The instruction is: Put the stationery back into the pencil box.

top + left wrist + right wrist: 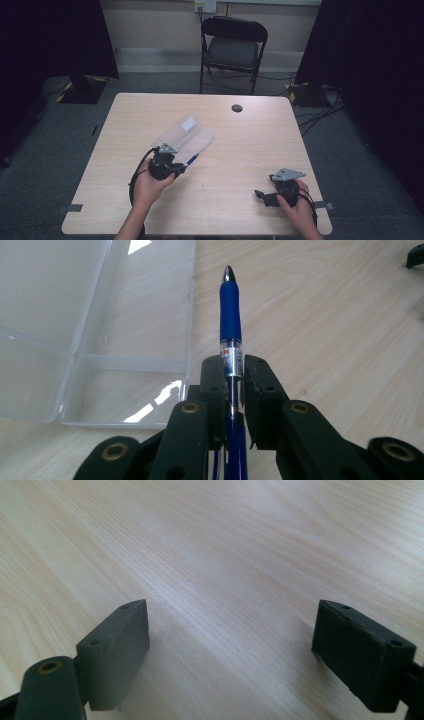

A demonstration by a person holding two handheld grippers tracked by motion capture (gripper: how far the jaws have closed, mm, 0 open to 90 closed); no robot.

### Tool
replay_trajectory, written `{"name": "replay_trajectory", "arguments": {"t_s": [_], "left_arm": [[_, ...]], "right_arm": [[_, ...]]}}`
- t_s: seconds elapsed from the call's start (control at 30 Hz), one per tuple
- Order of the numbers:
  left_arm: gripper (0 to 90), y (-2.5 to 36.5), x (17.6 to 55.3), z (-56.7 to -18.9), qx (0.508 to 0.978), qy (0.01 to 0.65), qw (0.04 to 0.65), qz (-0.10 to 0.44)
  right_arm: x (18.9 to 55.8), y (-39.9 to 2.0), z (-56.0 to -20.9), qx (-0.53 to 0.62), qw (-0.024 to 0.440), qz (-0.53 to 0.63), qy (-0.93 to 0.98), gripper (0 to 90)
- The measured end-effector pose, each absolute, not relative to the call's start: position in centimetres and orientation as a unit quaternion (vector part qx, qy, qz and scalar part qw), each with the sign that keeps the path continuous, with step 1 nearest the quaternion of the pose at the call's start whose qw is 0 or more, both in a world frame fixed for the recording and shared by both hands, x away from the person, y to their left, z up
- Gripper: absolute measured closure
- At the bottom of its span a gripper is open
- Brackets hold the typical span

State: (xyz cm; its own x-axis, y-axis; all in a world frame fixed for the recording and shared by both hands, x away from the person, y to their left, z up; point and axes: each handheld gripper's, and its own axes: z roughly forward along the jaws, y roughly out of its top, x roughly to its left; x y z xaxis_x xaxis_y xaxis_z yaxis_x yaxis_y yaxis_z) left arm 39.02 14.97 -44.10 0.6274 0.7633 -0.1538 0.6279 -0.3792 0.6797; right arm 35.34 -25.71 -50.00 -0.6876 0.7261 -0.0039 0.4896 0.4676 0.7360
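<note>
Left gripper [233, 375] clamped tight on a blue pen [230, 310], held by the clear barrel with the tip pointing forward, toward 1 o'clock on the table [250, 150]. Likely carried this way to drop it into the open clear plastic case [182, 135] lying just beside, at its 11 o'clock. Right gripper [230, 650] waits well apart at 4 o'clock, jaws wide, holding nothing, low over bare wood. The pen's rear end is hidden between the jaws; the case's edges are faint from above.

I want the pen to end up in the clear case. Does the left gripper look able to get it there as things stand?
Probably yes: the left gripper grips the blue pen, and the open clear case lies just beside it with nothing between.
</note>
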Motion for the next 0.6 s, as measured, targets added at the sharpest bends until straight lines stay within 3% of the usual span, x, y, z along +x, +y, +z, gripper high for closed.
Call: {"name": "replay_trajectory", "arguments": {"t_s": [0.6], "left_arm": [[79.9,14.4,41.0,-43.2,0.827,0.415,0.367,0.096]], "right_arm": [[35.3,-25.7,-50.0,0.361,0.161,0.368,0.841,14.3]]}}
